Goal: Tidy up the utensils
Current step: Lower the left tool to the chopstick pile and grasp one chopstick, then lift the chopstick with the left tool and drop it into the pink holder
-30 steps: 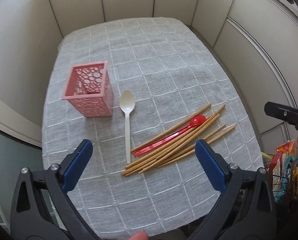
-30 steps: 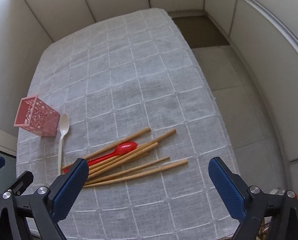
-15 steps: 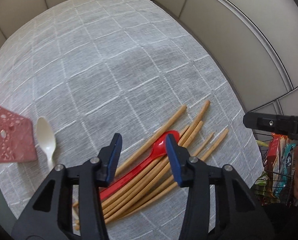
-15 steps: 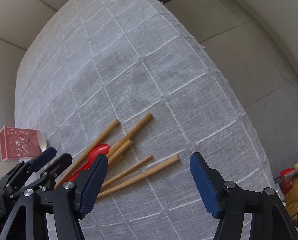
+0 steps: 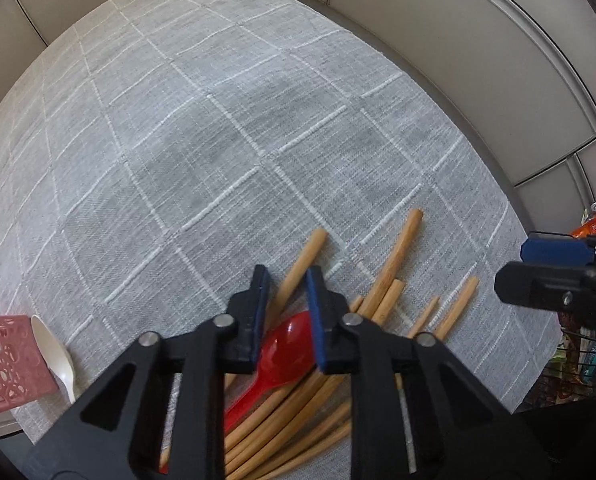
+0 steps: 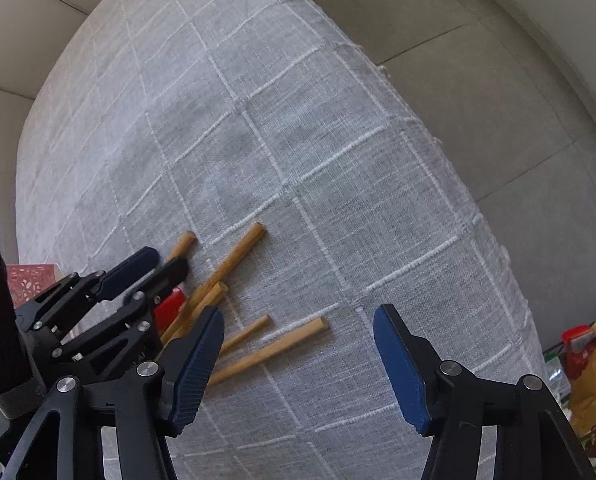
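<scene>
tablecloth (image 5: 226,128) lies bare and grey-checked from my left wrist view, all the way to its far edge and far corners, so the open room is out there. my left claw (image 5: 286,292) has just been closing and its jaws stand narrow, with the red spoon (image 5: 286,348) bowl and one chopstick between them; i cannot tell whether the pads press on either. chopsticks (image 5: 394,256) fan out toward the right edge. white spoon (image 5: 56,350) and pink holder (image 5: 6,364) sit at the near left edge, touching or nearly so. my right claw (image 5: 554,272) hangs past the right edge.

from my right wrist view, my right claw (image 6: 298,364) has just been closing a little, yet its jaws stand wide and empty above two chopsticks (image 6: 270,350) near the cloth's near edge. the cloth's right edge drops to grey floor (image 6: 498,92). my left claw (image 6: 158,264) crowds the pile on the left.
</scene>
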Demonstrator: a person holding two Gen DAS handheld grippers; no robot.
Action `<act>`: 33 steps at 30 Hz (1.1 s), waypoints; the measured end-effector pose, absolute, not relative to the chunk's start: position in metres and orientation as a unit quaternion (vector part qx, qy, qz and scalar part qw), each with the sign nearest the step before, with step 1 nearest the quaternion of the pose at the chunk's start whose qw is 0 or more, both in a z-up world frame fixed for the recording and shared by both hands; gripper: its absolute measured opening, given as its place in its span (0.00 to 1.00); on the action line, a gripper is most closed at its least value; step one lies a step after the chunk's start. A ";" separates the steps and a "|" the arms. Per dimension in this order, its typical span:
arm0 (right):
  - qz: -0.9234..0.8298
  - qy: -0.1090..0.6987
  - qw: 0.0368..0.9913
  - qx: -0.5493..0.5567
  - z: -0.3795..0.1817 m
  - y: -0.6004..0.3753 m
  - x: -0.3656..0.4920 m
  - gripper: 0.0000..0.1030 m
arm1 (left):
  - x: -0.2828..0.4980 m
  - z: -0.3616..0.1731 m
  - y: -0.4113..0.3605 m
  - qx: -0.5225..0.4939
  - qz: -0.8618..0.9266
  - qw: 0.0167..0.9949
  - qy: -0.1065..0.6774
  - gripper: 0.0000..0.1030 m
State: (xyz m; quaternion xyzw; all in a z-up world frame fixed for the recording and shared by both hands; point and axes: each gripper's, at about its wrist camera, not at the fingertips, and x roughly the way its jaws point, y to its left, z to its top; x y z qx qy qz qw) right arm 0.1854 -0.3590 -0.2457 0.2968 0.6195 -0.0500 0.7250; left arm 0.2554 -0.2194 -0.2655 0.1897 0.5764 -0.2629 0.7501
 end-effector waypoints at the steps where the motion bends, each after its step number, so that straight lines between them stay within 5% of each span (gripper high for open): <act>1: -0.050 0.625 0.720 0.298 -0.250 -0.358 0.185 0.66 | 0.257 -0.266 -0.218 0.183 -0.263 0.751 0.578 0.16; 8: -0.040 0.651 0.678 0.337 -0.285 -0.351 0.188 0.44 | 0.272 -0.256 -0.187 0.158 -0.238 0.772 0.567 0.08; 19: -0.077 0.643 0.706 0.285 -0.273 -0.333 0.198 0.28 | 0.253 -0.220 -0.125 0.093 -0.215 0.804 0.546 0.08; 33: -0.031 0.574 0.735 0.360 -0.269 -0.317 0.235 0.30 | 0.209 -0.185 -0.084 0.014 -0.187 0.831 0.524 0.08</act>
